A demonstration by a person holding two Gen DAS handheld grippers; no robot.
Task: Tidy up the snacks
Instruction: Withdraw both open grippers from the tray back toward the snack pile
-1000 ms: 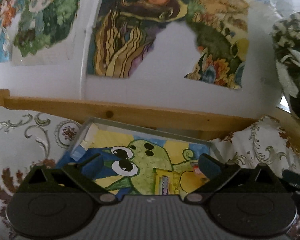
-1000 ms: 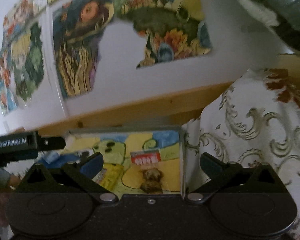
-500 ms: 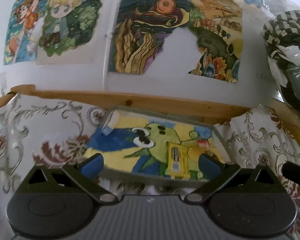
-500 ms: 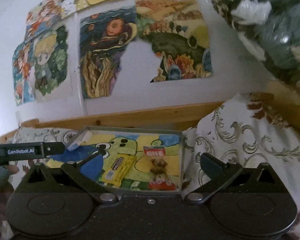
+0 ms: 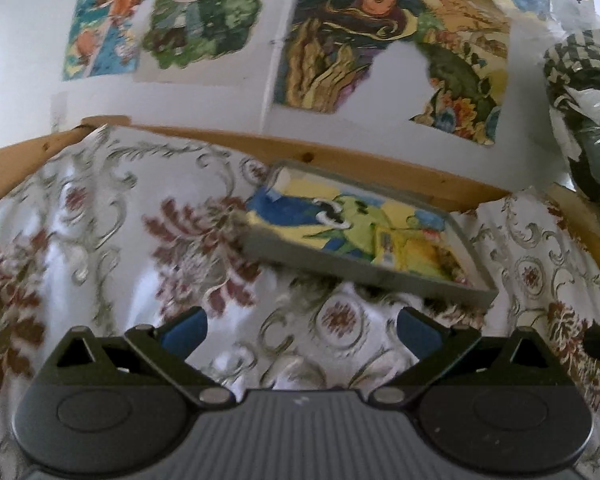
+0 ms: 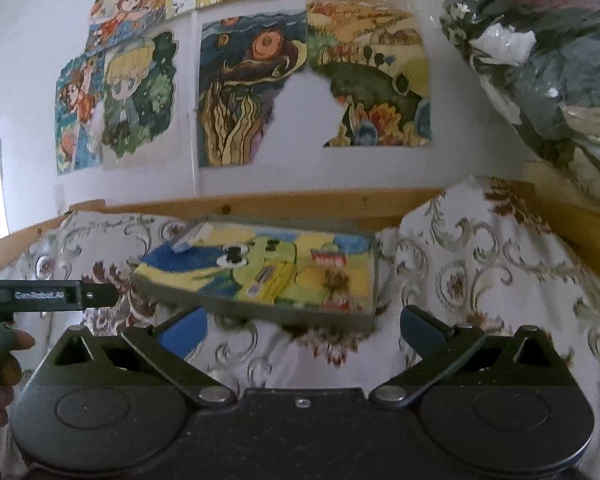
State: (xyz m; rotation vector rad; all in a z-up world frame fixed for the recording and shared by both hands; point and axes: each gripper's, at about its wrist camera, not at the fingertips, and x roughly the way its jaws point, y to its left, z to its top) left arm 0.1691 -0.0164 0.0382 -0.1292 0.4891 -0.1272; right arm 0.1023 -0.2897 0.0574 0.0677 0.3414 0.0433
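A shallow grey tray (image 5: 340, 270) (image 6: 284, 314) with a painted green cartoon creature on its floor lies on the floral cloth near the wooden rail. Inside it sit a yellow snack pack (image 5: 388, 246) (image 6: 266, 282) and a snack bag with a red label (image 6: 332, 276), seen at the tray's right end. My left gripper (image 5: 300, 330) is open, short of the tray's near wall, with nothing between its fingers. My right gripper (image 6: 302, 330) is open too, just in front of the tray, and holds nothing.
The floral cloth (image 5: 100, 260) covers the surface all around. A wooden rail (image 6: 300, 204) runs behind the tray, under a white wall with drawings. A bundle in clear plastic (image 6: 540, 60) bulges at the upper right. The left gripper's body (image 6: 40, 296) and a hand show at the left edge.
Both grippers have drawn back from over the tray and risen; the tray now lies farther ahead and whole in view. The snacks stay in the tray.
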